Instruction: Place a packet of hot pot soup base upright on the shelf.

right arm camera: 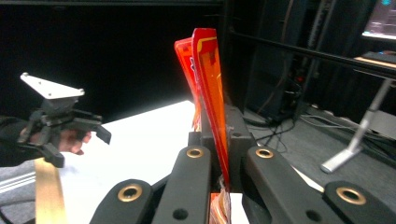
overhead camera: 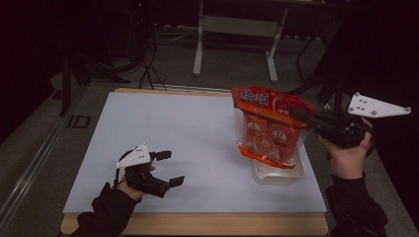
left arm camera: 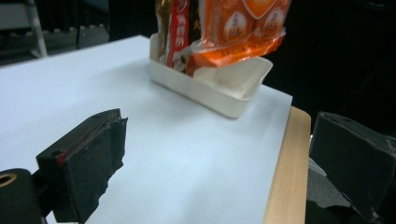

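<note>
Left claw (overhead camera: 170,168) sits nearest, low over the front-left of the table (overhead camera: 188,133), jaws spread wide, nothing between them, hand (overhead camera: 129,185) behind it. Ahead of it and well apart, at the table's right edge, stands the white tray (left arm camera: 219,91) with a red packet (left arm camera: 177,32) upright inside. Farther over, the right claw (overhead camera: 301,117) is clamped on the top edge of the orange snack bag (overhead camera: 269,131); in the right gripper view the bag's flat seal (right arm camera: 208,93) stands up between the closed jaws. The bag hangs tilted below that claw, its lower end just above or brushing the tray; can't tell which. Risk: pinch is only on the thin slick seal, so the bag may slip out. A swinging bag could also catch the tray rim and drag it off the near table edge.
</note>
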{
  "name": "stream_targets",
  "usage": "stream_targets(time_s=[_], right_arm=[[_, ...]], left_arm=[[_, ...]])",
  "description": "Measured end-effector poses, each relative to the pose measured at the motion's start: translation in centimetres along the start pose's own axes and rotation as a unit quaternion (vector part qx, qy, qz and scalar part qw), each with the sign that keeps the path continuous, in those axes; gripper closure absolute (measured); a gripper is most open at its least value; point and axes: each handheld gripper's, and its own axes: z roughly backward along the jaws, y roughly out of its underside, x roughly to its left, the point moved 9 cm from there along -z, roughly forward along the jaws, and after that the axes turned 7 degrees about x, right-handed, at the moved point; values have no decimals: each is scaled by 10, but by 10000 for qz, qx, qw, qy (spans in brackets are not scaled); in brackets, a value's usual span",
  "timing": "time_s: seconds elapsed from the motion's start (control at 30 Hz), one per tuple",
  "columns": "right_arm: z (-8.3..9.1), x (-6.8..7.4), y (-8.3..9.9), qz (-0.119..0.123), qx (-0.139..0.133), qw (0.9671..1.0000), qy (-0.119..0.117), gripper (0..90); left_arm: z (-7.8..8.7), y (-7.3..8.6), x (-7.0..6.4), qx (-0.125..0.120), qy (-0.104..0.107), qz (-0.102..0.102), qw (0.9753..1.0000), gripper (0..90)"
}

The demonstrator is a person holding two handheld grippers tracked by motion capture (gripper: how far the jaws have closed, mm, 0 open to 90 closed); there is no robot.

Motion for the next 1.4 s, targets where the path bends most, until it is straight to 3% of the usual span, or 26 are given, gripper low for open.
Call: stream_targets(time_s=[0.17, 0.3, 0.7, 1.1, 1.3, 1.4], right_arm=[[10, -13, 13, -116, 75, 9998, 109, 900], [13, -22, 24, -190, 166, 9994, 220, 900], [2, -44, 49, -312, 332, 9977, 499, 900], [-10, -47, 77, -611, 399, 9963, 460, 900], [-11, -46, 96, -618, 549, 9947, 611, 900], [-8, -45, 103, -734, 433, 9950, 514, 900]], left_arm=[[-2, 15, 3, 135, -51, 101, 9998, 19], [-4, 19, 6, 95, -79, 188, 9997, 19], [-9, 25, 9, 52, -75, 289, 9995, 19], [-11, 30, 14, 63, -128, 384, 9992, 19], [-12, 31, 14, 72, -127, 399, 9991, 19], [-13, 32, 15, 90, -128, 410, 9990, 19]])
